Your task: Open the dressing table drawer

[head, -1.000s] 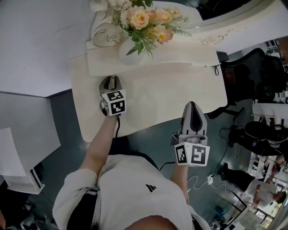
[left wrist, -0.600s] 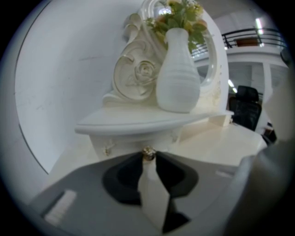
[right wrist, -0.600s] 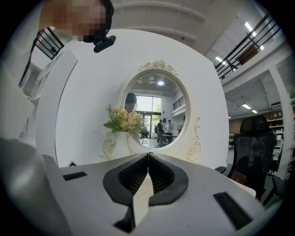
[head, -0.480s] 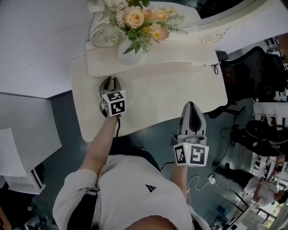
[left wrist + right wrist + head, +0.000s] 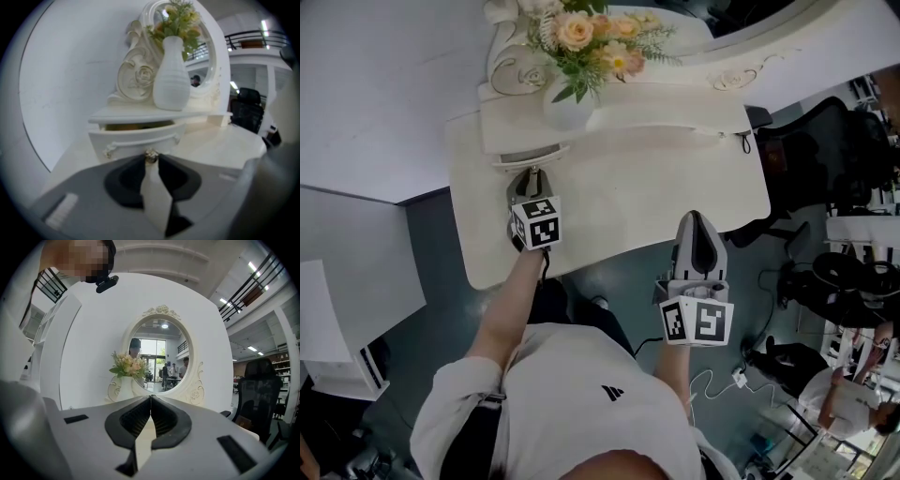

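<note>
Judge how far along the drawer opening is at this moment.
Done: the left gripper, its jaws having just been closing, clamps the knob. In hand: the drawer is out a little, with a gap showing under the shelf. Left: pulling it further out. The right gripper is shut and empty.

Bright, even indoor light, soft shadows; fisheye vignette, blurred foreground in both gripper views.

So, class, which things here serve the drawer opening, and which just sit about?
In use: drawer, its knob, left gripper, jaws just closed tighter on that knob.
Just about: vase, flowers, mirror, office chair, right gripper shut and empty.
</note>
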Motion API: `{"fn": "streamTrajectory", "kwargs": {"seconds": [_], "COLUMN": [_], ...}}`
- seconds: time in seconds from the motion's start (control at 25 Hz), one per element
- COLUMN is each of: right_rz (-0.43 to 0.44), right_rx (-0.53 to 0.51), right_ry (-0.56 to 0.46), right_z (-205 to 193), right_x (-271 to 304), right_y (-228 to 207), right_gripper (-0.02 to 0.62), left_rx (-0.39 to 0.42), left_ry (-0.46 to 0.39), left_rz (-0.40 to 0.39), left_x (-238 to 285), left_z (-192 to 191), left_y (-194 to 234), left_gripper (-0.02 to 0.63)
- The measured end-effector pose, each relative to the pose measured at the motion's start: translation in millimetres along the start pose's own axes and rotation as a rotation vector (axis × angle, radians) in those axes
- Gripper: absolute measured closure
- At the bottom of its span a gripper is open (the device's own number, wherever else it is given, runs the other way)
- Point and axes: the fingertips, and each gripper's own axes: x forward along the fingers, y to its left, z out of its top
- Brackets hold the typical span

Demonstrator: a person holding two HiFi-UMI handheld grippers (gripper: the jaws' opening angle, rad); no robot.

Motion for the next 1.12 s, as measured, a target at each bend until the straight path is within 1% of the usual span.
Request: {"fn": "streamTrajectory", "kwargs": {"seconds": [0.6,0.96,1.12], "right_rz": [0.032,0.04,0.045], "right_rx": [-0.001,0.002,0.002], "right_ry": [-0.015,-0.023,-0.027], "right_z": [5.0,6.8,7.7], "right_x": [-15.1,-18.8,-22.0], "right_y": [-1.9,-1.4,-1.0], "right_gripper": [0.601,0.602,0.601], "left_rx": [0.002,0.008,0.028], "left_ry": [0.007,0.003,-0.005], "left_rz": [0.005,-0.002,0.0], "left_x": [-24.9,-29.3,-30.8], "left_z": [-16.6,-20.8,-20.0], "left_y": [-10.0,-11.3,-11.1], "left_gripper": [0.512,0.506,0.501]}}
